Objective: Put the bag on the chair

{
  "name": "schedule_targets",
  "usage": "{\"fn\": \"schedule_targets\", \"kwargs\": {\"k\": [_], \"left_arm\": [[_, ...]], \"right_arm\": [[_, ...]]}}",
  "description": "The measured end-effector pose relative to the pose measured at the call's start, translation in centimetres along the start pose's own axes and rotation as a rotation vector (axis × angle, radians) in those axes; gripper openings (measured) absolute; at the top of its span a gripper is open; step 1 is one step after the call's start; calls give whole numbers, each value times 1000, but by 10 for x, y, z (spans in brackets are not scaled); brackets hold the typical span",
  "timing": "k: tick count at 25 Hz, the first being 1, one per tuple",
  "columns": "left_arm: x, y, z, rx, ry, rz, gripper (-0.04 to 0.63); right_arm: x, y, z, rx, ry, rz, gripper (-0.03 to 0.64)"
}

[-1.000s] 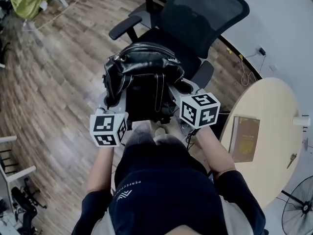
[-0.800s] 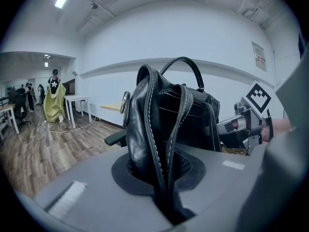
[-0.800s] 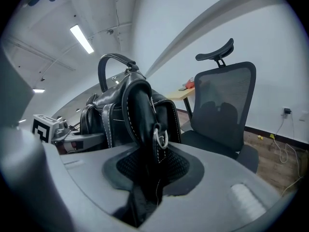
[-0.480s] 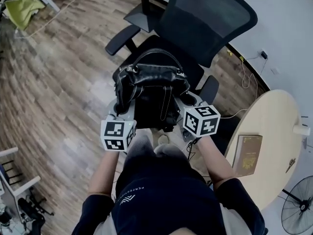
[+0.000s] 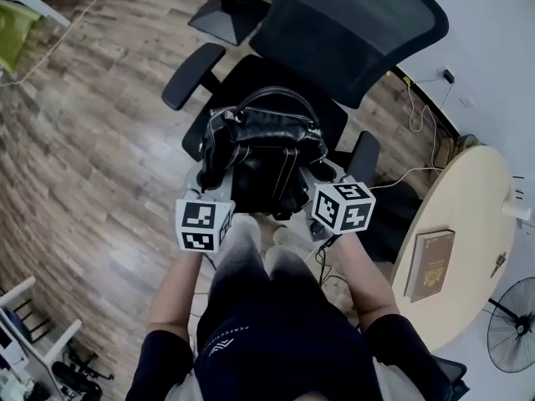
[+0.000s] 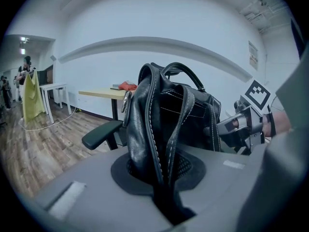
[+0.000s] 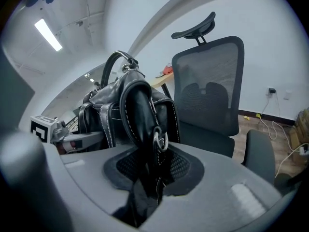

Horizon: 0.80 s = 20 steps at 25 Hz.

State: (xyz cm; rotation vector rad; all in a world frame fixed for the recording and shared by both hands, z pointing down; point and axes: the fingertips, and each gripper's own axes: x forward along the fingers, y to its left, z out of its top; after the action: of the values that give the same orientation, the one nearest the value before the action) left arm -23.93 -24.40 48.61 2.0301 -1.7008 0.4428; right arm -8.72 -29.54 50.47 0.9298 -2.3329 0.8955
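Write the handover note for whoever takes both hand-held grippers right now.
Left hand-held gripper: shut on the bag's left side.
Right hand-held gripper: shut on the bag's right side, by a strap ring.
Black bag: upright, held between the two, over the front of the chair's seat. The pictures do not show whether its base touches the seat.
Done: bag gripped on both sides and positioned over the seat.
Left: probably lower it until it rests on the seat, check that it stands, open both jaws, draw back.
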Motion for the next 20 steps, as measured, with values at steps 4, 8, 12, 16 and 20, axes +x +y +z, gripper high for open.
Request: {"fn": "schedule_targets", "kwargs": {"k": [4, 8, 12, 16, 20], "left_arm": [[27, 0, 5, 45, 14, -72, 69], [52, -4, 7, 79, 37, -133, 72], [72, -14, 5, 131, 62, -192, 77], [91, -21, 1, 167, 80, -232, 97], [108, -30, -6, 200, 98, -272, 103]], "right_arm": [[2, -17, -1, 58, -10, -68, 95], [2, -31, -5, 115, -23, -126, 95], [-3, -45, -17, 183, -29, -177, 95], [-5, -57, -29, 224, -34, -216, 95], [-4, -71, -41, 267, -38, -255, 95]]}}
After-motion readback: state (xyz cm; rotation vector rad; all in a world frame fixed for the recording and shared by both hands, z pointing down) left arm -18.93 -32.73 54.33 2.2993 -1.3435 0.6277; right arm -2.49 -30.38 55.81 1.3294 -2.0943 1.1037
